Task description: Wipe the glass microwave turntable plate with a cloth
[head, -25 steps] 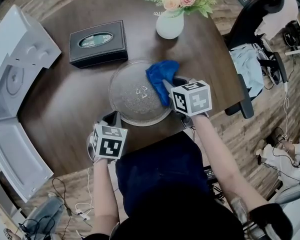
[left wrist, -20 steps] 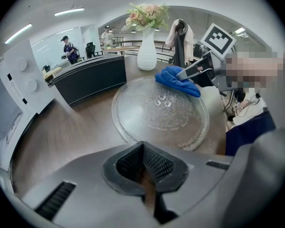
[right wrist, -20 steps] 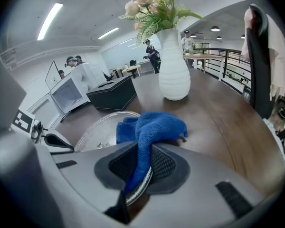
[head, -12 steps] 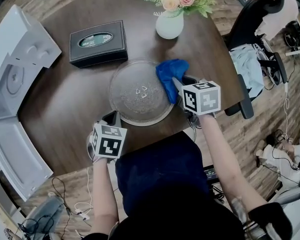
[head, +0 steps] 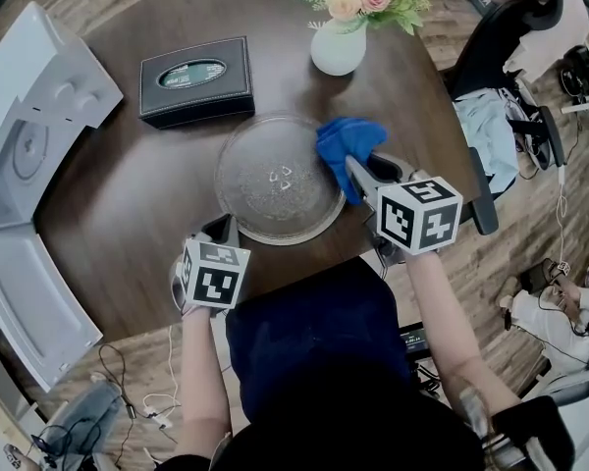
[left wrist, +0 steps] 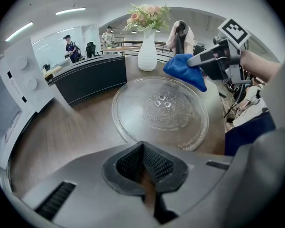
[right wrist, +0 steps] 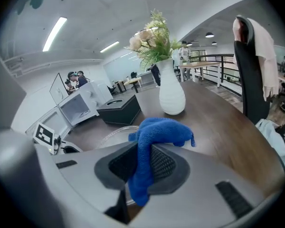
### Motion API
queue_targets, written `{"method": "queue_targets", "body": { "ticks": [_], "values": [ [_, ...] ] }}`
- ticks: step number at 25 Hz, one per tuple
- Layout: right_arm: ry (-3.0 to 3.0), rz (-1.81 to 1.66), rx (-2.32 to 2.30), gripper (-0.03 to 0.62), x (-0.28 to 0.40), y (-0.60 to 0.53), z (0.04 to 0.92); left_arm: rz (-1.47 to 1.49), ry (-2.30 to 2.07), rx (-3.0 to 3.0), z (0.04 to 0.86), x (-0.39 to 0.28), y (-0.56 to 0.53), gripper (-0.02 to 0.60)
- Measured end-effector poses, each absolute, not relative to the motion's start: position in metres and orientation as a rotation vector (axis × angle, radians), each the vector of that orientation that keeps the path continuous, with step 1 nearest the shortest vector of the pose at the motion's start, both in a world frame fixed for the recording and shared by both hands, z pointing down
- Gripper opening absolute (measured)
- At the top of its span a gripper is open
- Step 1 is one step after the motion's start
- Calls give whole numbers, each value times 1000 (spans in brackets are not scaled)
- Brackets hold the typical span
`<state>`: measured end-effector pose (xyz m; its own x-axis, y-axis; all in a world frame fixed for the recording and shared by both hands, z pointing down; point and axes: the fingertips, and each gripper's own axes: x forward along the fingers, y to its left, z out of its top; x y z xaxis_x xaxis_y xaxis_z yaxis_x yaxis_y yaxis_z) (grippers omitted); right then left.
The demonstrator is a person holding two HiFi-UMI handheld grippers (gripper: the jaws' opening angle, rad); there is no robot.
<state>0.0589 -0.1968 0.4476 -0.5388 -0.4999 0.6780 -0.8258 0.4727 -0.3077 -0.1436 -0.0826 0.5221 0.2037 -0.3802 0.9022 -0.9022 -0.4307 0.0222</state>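
Right of frame centre, your right hand-held gripper (head: pixel 357 169) pinches the cloth (head: pixel 344 137) at the right rim of the plate (head: pixel 275 180), which spreads leftward. Your left hand-held gripper (head: pixel 222 232) is closed, empty.

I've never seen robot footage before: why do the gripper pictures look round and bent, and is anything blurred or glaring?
Left gripper view: fisheye lens, so black corners and bowed lines; glass plate is sharp with a soft sheen. Right gripper view: same bending, bright ceiling strips, blue cloth crisp. Head view: milder bending, even light.
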Motion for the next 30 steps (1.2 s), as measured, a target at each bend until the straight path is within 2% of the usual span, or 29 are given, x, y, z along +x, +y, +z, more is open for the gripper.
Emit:
{"method": "queue_targets", "body": {
  "ticks": [17, 22, 30],
  "values": [
    [-2348, 1055, 654, 51, -92, -109, 466, 1151, -1204, 1954, 522, -143, -88, 3],
    [-2271, 1162, 618, 51, -113, -93, 495, 1151, -1202, 1946, 522, -144, -86, 3],
    [-2228, 1072, 648, 51, -111, -94, 514, 1147, -1207, 1944, 522, -143, -86, 2]
  ]
}}
